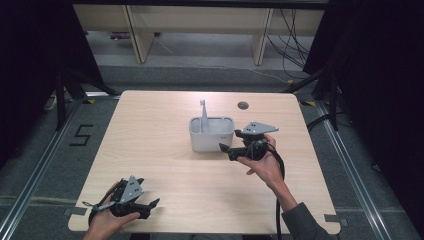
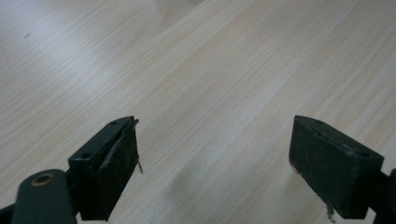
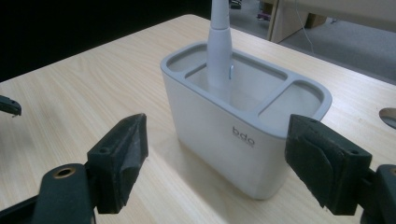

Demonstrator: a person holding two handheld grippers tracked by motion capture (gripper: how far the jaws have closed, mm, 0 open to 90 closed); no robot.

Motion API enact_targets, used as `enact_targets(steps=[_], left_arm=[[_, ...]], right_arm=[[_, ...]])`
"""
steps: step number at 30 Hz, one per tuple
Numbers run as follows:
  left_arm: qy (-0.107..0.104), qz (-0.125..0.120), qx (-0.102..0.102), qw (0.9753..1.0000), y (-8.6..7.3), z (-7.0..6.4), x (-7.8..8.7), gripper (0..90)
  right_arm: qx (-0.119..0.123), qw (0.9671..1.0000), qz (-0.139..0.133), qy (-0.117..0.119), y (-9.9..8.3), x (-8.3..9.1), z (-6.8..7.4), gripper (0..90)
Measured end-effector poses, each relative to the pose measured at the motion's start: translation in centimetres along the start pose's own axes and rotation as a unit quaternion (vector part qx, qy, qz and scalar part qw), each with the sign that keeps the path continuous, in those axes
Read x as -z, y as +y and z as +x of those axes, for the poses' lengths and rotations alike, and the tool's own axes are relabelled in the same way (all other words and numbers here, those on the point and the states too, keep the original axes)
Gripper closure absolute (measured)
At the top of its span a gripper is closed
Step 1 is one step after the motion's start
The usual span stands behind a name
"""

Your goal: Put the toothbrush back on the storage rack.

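A white holder (image 1: pixel 211 134) (image 3: pixel 243 121) with three compartments stands near the middle of the table. A white toothbrush-like handle (image 1: pixel 203 116) (image 3: pixel 219 44) stands upright in its long compartment. My right gripper (image 1: pixel 229 148) (image 3: pixel 215 161) hangs open just right of the holder, jaws pointing at its side, nothing between them. Down at the table's front left corner, my left gripper (image 1: pixel 152 205) (image 2: pixel 215 168) is held low over bare wood, open and empty.
The light wooden table (image 1: pixel 165 165) has a round cable hole (image 1: pixel 243 105) behind the holder. Black curtains flank both sides; wooden furniture legs and cables stand on the floor beyond the far edge. The right gripper's cable (image 1: pixel 278 200) trails toward the front edge.
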State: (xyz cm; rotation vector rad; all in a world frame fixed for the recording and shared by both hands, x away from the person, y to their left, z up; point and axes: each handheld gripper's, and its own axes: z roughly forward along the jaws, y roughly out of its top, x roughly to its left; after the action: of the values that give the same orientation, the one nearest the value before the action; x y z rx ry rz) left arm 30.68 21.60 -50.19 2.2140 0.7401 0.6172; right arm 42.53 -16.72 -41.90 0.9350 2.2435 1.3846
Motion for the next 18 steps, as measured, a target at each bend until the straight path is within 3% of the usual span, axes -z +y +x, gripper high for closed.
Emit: enact_targets(steps=[2,3,4,5,6,7,10,11,12,16,18], left_arm=[[-0.001,0.002,-0.004,1.0000,0.0,0.0,0.0,15.1],[-0.002,0.005,-0.007,1.0000,0.0,0.1,0.0,15.2],[-0.002,0.004,-0.005,1.0000,0.0,0.1,0.0,15.2],[-0.001,0.004,-0.006,1.0000,0.0,0.1,0.0,15.2],[-0.002,0.004,-0.005,1.0000,0.0,0.1,0.0,15.2],[-0.001,0.003,-0.003,1.0000,0.0,0.1,0.0,15.2],[0.004,0.000,0.007,1.0000,-0.1,0.0,-0.1,15.2],[0.004,0.000,0.008,1.0000,-0.1,0.0,-0.1,15.2],[0.002,-0.001,0.007,1.0000,0.0,0.0,-0.1,15.2],[-0.002,0.003,-0.005,1.0000,0.0,0.1,0.0,15.2],[0.000,-0.003,0.002,1.0000,0.0,-0.1,-0.1,15.2]], right_arm=[[0.010,0.9999,0.002,-0.001,-0.3,0.2,-0.2,22.5],[-0.005,0.9999,0.009,-0.001,-0.4,0.3,0.1,22.5],[0.006,1.0000,0.006,0.004,-0.5,0.2,-0.1,22.5],[-0.006,0.9999,0.013,0.000,-0.6,0.4,0.1,22.5],[0.009,0.9999,0.009,0.001,-0.7,0.4,-0.1,22.5],[-0.002,0.9999,0.010,0.000,-0.8,0.5,0.1,22.5],[0.004,0.9999,0.013,0.007,-0.9,0.6,0.1,22.6],[-0.008,0.9998,0.015,0.006,-1.0,0.6,0.3,22.6],[0.003,0.9999,0.012,0.010,-1.1,0.5,0.1,22.6],[0.006,0.9999,0.015,0.002,-1.4,0.5,0.1,22.5],[0.008,0.9997,0.021,0.003,-1.5,0.6,0.1,22.0]])
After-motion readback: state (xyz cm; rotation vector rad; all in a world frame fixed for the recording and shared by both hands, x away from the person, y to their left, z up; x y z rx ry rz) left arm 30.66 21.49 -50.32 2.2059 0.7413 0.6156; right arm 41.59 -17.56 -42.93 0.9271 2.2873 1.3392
